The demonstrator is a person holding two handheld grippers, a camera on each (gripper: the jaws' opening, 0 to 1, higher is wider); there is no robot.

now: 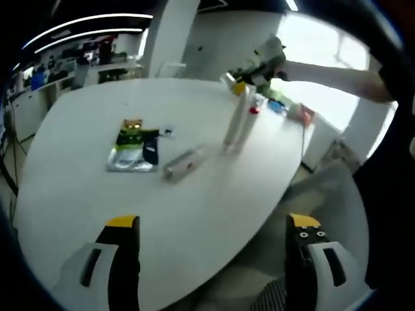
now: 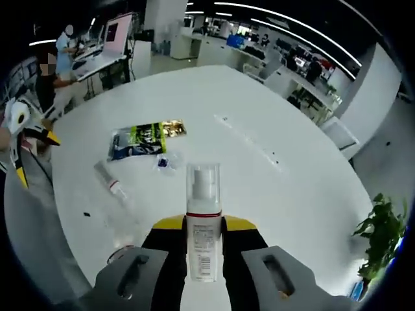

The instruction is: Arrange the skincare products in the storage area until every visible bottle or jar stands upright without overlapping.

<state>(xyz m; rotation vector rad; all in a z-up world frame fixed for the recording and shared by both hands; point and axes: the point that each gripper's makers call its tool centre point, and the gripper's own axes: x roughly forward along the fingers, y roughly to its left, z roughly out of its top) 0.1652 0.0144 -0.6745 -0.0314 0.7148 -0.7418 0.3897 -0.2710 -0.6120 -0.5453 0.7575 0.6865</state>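
Note:
My right gripper (image 2: 205, 228) is shut on a white pump bottle (image 2: 202, 207) with a clear cap, which points forward along the jaws. In the left gripper view that bottle (image 1: 235, 123) hangs tilted over the far right of the white table (image 1: 194, 220), held by the right gripper (image 1: 251, 79); I cannot tell whether its lower end touches the surface. A slim tube (image 1: 183, 164) lies flat mid-table, also seen as a tube (image 2: 110, 181) with a red band. My left gripper (image 1: 214, 223) is open above the near edge with nothing between its jaws, and appears as the left gripper (image 2: 32, 155) at the far left.
A green and black sachet (image 1: 133, 149) lies flat left of the tube, the same sachet (image 2: 146, 139) sitting beside a small blue item (image 2: 163, 162). Small colourful items (image 1: 279, 107) cluster at the table's far right edge. A person's arm (image 1: 337, 74) reaches in. A potted plant (image 2: 382, 233) stands off the table.

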